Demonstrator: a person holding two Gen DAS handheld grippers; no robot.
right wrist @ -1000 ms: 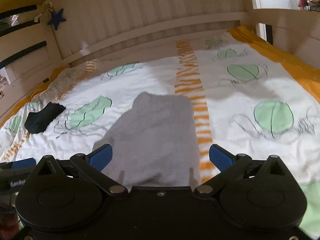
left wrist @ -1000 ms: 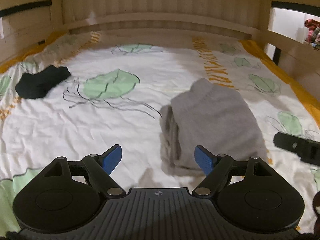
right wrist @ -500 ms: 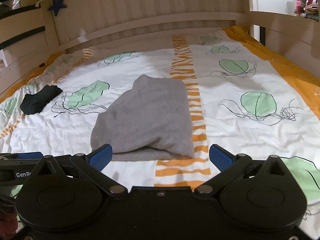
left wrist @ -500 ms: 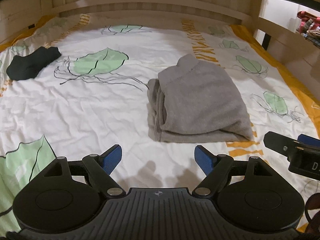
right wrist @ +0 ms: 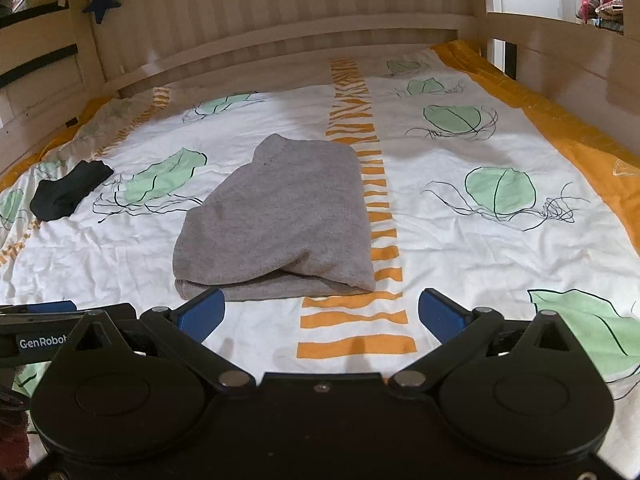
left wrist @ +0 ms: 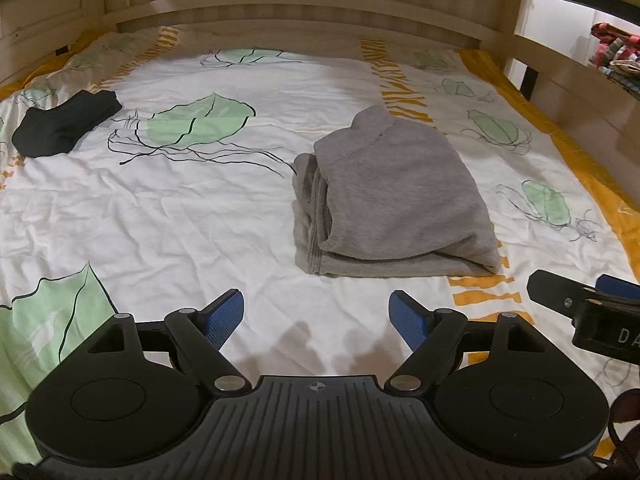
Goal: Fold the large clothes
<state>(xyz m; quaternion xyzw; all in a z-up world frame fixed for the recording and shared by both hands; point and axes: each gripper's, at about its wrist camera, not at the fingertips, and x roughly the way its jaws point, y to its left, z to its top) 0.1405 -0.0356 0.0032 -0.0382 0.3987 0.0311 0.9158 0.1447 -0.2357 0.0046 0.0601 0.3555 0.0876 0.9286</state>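
Observation:
A grey sweater (left wrist: 394,196) lies folded into a thick rectangle on the white bed sheet (left wrist: 180,216); it also shows in the right wrist view (right wrist: 280,216). My left gripper (left wrist: 318,316) is open and empty, hovering near the front of the bed, short of the sweater's near left corner. My right gripper (right wrist: 320,312) is open and empty, just in front of the sweater's near edge. The right gripper shows at the right edge of the left wrist view (left wrist: 584,304).
A small black garment (left wrist: 64,124) lies at the far left of the sheet (right wrist: 68,192). Wooden bed rails (left wrist: 304,8) close in the back and sides. An orange blanket border (right wrist: 560,128) runs along the right side.
Both grippers have pulled back toward the front of the bed, away from the folded sweater, which now lies further ahead in both views. Both stayed open.

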